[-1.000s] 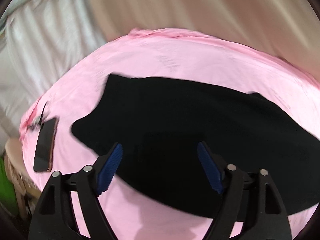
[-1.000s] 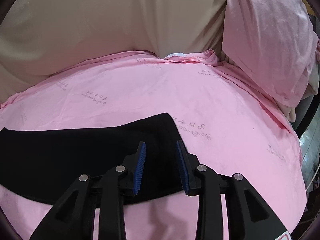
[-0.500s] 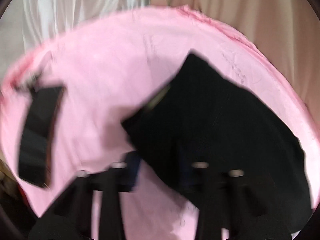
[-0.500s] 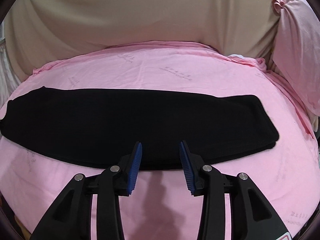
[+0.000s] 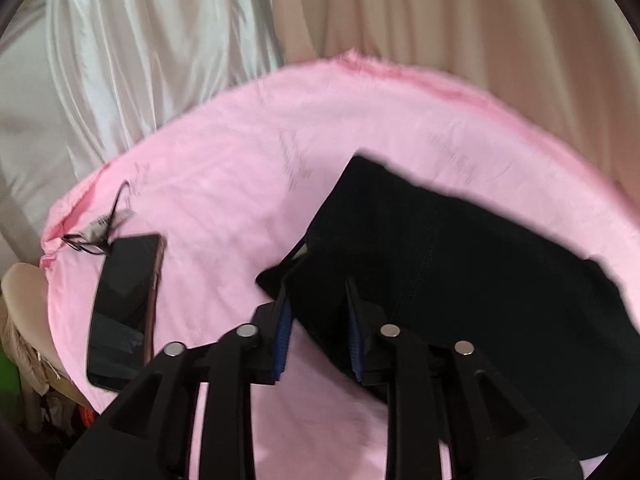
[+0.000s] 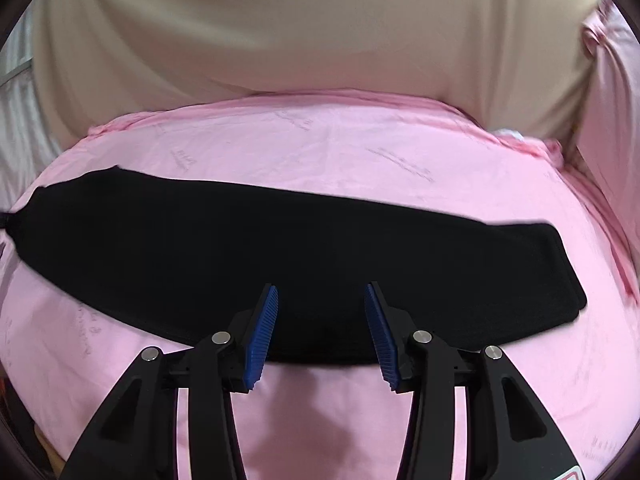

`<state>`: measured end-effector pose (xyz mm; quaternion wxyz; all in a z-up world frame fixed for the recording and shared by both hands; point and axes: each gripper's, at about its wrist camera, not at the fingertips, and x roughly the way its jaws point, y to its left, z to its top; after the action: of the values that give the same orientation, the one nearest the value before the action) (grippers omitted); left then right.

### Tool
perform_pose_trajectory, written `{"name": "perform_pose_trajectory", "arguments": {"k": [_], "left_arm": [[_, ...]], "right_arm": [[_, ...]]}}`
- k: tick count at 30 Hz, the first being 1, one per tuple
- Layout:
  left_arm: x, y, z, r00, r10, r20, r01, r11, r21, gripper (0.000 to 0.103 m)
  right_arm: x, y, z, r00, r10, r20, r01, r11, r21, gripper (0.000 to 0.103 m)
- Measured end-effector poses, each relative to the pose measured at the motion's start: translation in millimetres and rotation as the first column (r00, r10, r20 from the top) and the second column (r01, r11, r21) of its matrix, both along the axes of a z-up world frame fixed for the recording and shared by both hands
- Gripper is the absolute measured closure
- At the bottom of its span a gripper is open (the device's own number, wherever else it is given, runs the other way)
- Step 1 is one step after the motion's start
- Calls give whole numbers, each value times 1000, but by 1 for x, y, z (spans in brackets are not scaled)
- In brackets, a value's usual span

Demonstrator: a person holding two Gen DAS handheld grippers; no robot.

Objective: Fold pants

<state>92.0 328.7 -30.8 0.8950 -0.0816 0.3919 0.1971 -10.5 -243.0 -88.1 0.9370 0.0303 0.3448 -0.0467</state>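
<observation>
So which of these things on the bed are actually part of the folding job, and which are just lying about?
Part of the job:
- black pants, laid out long on the pink sheet
- left gripper, jaws around the pants' edge
- right gripper, jaws open

Just lying about:
- phone
- glasses beside the phone
- curtains

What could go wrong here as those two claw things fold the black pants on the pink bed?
The left gripper has its fingers around the corner of the black pants; if it catches only the top layer, the fold could come out crooked. A phone lies on the pink sheet near that end, so dragged cloth might sweep it toward the edge. The right gripper is open and holds nothing, so the other end may bunch.
</observation>
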Motion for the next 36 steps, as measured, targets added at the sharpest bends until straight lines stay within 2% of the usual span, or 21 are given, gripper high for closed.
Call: {"name": "perform_pose_trajectory", "arguments": {"k": [1, 2, 4, 7, 10, 13, 17, 20, 21, 23, 26, 28, 30, 31, 32, 33, 36], "left_arm": [[0, -12, 17, 999, -26, 34, 26, 1000, -6, 68], [2, -21, 27, 997, -54, 59, 54, 998, -7, 64], [8, -45, 46, 989, -109, 104, 108, 994, 16, 48], [13, -78, 55, 977, -174, 124, 168, 984, 57, 44], [6, -101, 41, 960, -260, 106, 260, 965, 21, 43], [-1, -130, 14, 935, -349, 58, 350, 937, 4, 43], [-3, -132, 4, 941, -335, 58, 332, 942, 52, 43], [4, -109, 12, 951, -295, 88, 290, 955, 67, 43], [4, -104, 14, 954, -283, 96, 277, 958, 68, 43], [8, -84, 16, 962, -250, 113, 244, 968, 62, 43], [14, -61, 10, 970, -213, 119, 210, 977, 40, 43], [17, -52, 5, 973, -204, 110, 202, 979, 30, 43], [18, -48, -1, 974, -203, 101, 201, 979, 30, 43], [20, -46, -5, 974, -205, 93, 203, 979, 30, 43], [21, -45, -8, 974, -208, 87, 206, 978, 30, 43], [22, -45, -10, 975, -208, 83, 206, 978, 29, 43], [28, -46, -16, 973, -222, 66, 221, 975, 23, 43]], "right_arm": [[3, 7, 3, 1000, 24, 7, -24, 1000, -12, 59], [9, 20, 6, 997, 77, 16, -77, 997, -22, 59], [21, 42, 12, 979, 198, 43, -197, 980, -25, 59], [44, 79, 29, 929, 361, 82, -358, 932, -47, 59], [73, 116, 49, 843, 520, 138, -520, 853, -37, 59], [102, 163, 57, 762, 633, 141, -624, 774, -105, 59], [147, 210, 48, 663, 745, 69, -729, 664, -165, 61], [189, 225, 40, 649, 761, 15, -746, 640, -182, 61], [203, 226, 38, 656, 755, 4, -744, 647, -165, 61], [236, 229, 33, 672, 740, -19, -738, 667, -107, 61], [273, 230, 19, 678, 733, -54, -734, 679, 4, 62], [288, 240, 9, 661, 745, -88, -743, 667, 60, 68], [295, 257, -4, 636, 759, -138, -754, 649, 98, 68], [295, 263, -10, 632, 760, -154, -756, 648, 93, 72], [289, 268, -12, 645, 751, -142, -753, 657, 51, 78], [285, 270, -11, 659, 740, -137, -745, 667, 18, 93], [279, 280, 4, 719, 687, -108, -695, 707, -130, 98]]}}
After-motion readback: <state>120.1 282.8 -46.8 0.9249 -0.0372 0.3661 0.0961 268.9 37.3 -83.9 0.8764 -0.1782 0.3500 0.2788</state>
